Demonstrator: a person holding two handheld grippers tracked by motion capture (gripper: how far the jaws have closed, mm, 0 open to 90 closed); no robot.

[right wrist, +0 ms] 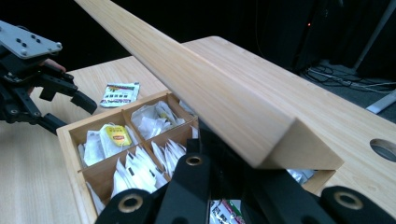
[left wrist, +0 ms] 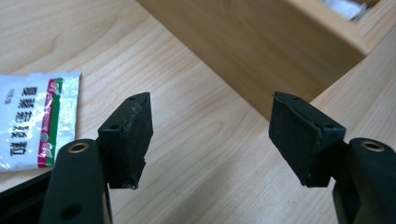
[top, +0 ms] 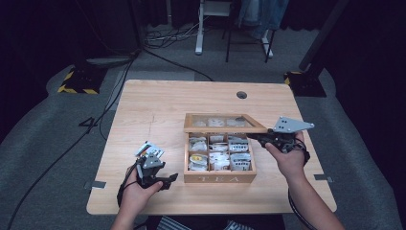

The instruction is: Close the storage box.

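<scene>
Right tongs [top: 261,137] are clamped on the front edge of the tea box's lid [top: 225,123], holding it raised at the right side of the wooden tea box [top: 219,178]; in the right gripper view that pale wooden lid edge [right wrist: 224,98] runs diagonally just above the black jaws, which are closed tight on it. Left tongs [top: 167,180] hang low over the table [top: 143,105] just left of the box, their jaws spread apart with nothing between them; in the left gripper view the two black pads [left wrist: 133,135] frame bare wood, with the box's side wall [left wrist: 252,51] close ahead. A loose sachet [top: 149,150] lies flat on the table just beyond the left tongs and to the left of the box; in the left gripper view it [left wrist: 35,119] sits to the left of the jaws, apart from them, white with a red and green stripe and printed Chinese characters too small to read surely. The box front is marked "TEA" [top: 219,178]. Its six compartments hold white tea-bag envelopes, and one bag in the front left compartment carries a yellow label [right wrist: 116,135] with red writing that cannot be read. The person's left hand [top: 136,191] grips the left tongs from below.
</scene>
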